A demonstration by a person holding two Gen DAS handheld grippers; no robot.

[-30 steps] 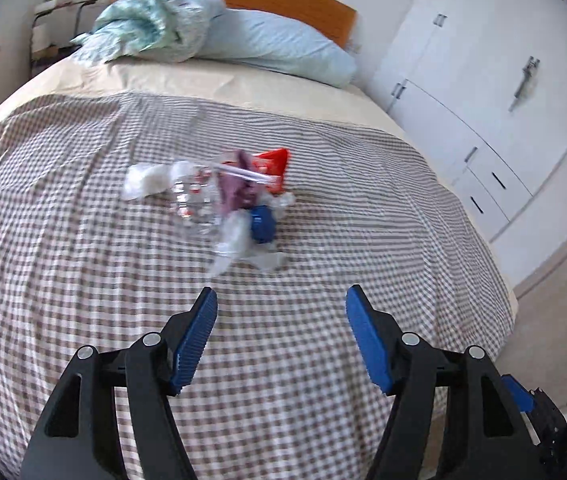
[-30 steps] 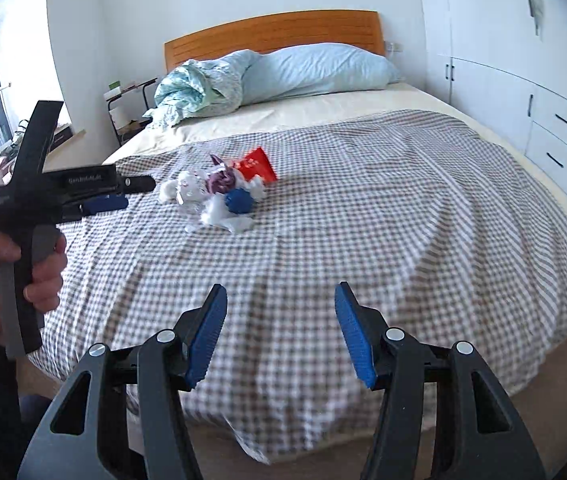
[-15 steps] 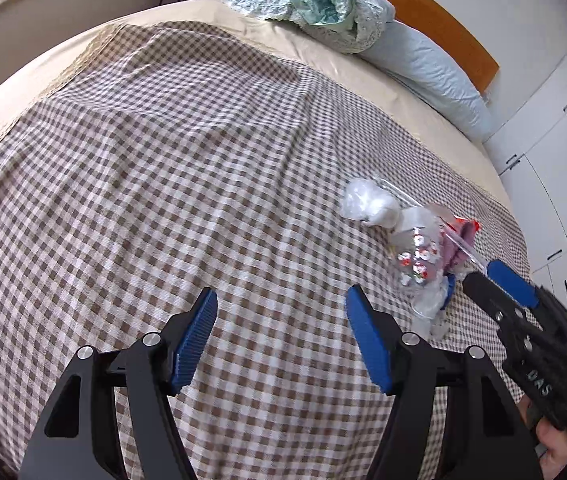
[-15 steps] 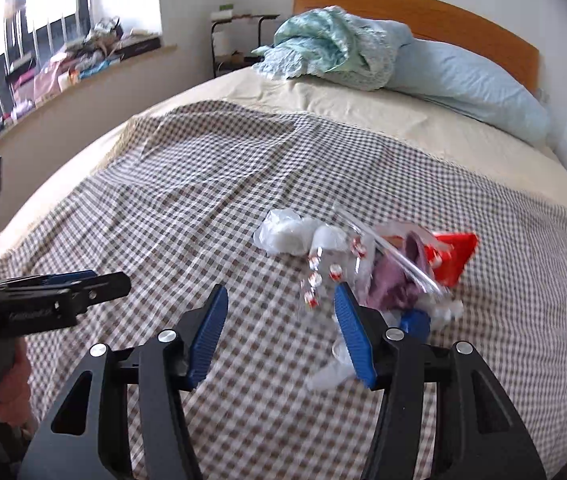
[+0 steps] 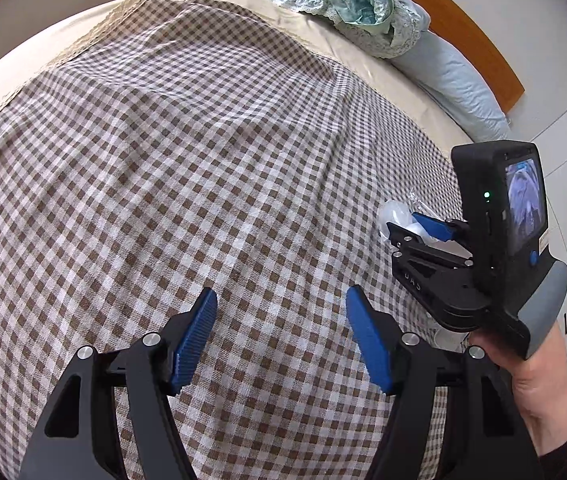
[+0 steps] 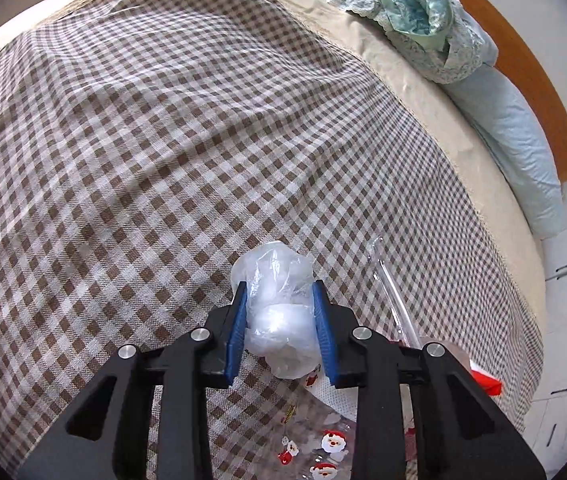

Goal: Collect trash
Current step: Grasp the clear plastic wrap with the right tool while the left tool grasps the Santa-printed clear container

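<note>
The right hand-held gripper is pinching a crumpled white plastic bag between its blue pads, low in the middle of the right wrist picture. The bag sits on the checked blanket of the bed. Just below it lies a clear wrapper with Santa pictures, and a red scrap peeks out at the lower right. The left hand-held gripper is spread wide with nothing in it, over the blanket. A blue pillow lies at the upper right.
</note>
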